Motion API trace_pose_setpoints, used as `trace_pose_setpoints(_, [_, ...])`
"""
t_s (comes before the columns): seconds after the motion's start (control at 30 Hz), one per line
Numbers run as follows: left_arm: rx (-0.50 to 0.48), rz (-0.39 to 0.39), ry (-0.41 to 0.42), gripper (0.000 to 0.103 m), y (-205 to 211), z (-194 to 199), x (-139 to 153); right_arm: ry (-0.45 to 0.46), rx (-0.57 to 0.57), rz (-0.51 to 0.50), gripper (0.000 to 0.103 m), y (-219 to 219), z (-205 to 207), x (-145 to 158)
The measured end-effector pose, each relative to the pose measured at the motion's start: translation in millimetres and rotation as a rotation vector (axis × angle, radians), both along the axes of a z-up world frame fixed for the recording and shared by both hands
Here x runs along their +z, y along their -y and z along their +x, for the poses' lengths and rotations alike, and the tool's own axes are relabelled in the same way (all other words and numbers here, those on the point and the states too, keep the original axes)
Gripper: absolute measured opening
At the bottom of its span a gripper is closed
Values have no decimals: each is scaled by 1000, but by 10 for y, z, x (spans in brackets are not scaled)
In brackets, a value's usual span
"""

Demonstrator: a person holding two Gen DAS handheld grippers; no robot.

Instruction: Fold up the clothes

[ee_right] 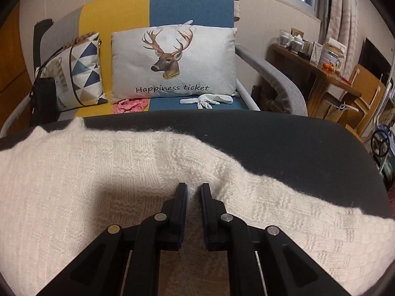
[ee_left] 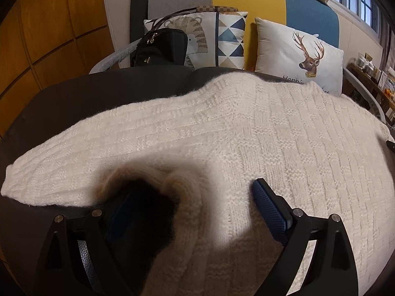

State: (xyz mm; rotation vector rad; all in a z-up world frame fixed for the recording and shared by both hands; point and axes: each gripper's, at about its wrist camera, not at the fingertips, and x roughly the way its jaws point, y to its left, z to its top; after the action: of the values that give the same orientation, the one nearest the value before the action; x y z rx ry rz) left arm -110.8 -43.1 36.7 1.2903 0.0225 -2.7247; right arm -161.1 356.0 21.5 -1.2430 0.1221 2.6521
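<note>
Meanwhile, my left tool (ee_left: 197, 204) stands wide open over a raised fold of the cream knit sweater (ee_left: 284, 135), one finger tucked under the bunched wool. My right tool (ee_right: 193, 192) is nearly closed, pinching a thin ridge of the knit. The sweater lies spread flat across the dark surface (ee_right: 284, 135), before a sofa (ee_right: 192, 2) bearing a deer cushion (ee_right: 172, 61).
</note>
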Motion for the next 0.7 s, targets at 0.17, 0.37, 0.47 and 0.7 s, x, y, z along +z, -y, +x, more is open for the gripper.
trace_pose_setpoints(0.17, [2, 2, -3, 94, 1, -5, -13, -65, 1, -199, 15, 16, 367, 263])
trace_pose_setpoints(0.37, [3, 17, 2, 94, 17, -5, -5, 25, 166, -104, 15, 659, 965, 133])
trace_pose_setpoints(0.47, [13, 32, 6, 96, 41, 5, -4, 33, 134, 2, 13, 698, 1099, 0])
trace_pose_setpoints(0.7, [-62, 89, -6, 100, 127, 248, 136, 25, 109, 53, 19, 665, 1197, -115])
